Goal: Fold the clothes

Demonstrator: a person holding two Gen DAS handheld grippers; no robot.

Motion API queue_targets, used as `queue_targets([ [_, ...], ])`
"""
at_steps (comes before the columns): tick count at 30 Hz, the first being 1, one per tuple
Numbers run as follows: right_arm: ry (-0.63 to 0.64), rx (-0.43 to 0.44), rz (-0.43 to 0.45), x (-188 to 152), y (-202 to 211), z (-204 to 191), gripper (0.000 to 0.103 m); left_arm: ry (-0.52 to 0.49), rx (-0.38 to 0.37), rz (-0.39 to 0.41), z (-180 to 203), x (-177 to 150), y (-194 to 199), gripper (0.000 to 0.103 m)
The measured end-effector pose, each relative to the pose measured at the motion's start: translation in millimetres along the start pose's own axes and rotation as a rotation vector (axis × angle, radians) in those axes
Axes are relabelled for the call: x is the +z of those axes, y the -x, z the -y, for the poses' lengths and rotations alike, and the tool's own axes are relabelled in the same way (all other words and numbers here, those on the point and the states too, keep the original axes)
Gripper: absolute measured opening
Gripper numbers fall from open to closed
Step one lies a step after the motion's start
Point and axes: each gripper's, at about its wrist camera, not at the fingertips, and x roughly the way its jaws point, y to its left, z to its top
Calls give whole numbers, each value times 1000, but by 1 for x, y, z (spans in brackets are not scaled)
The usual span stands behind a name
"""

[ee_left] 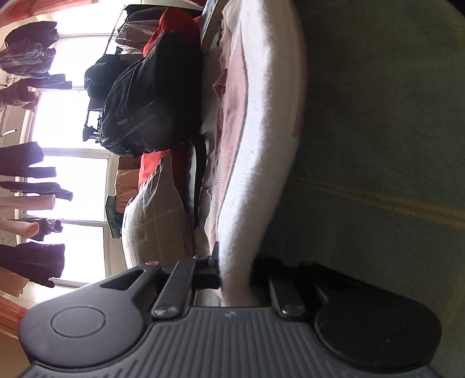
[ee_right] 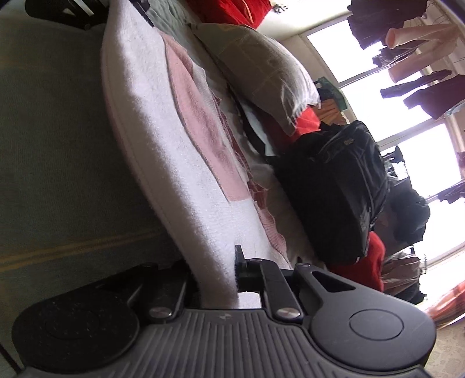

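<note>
A white towel with a pink panel [ee_left: 261, 116] lies stretched over a green blanket [ee_left: 377, 145]; both views are turned on their side. My left gripper [ee_left: 236, 276] is shut on the towel's white edge, and the cloth runs away from its jaws in a taut band. In the right wrist view the same towel [ee_right: 151, 130] rises from my right gripper [ee_right: 216, 280], which is shut on another part of that white edge. The green blanket [ee_right: 58, 130] shows beneath. The pinched fabric hides the pads of both grippers.
Beyond the towel sit a black backpack [ee_left: 151, 96] [ee_right: 334, 189], a beige checked pillow [ee_left: 154, 218] [ee_right: 261, 67] and red cloth [ee_left: 174, 23] [ee_right: 375, 261]. Clothes [ee_left: 29, 52] [ee_right: 421, 93] hang before bright windows at the back.
</note>
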Motion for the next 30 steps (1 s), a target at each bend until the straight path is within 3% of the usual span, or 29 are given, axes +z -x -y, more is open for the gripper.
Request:
queue_targets([
  [6,11,96,-2,-5,42,-7,12,-55,-21,16,15,-7,44,8],
  [20,47,213,-11,-14,158,-56,12,-95,-24,45,53,-23,162,8],
  [27,68,249,-14,-24,184,-81,12,-99,-32,47,76,-20,193,8],
  [30,69,272,-24,-29,180,-86,12,-100,-44,44,75,-16,188,8],
])
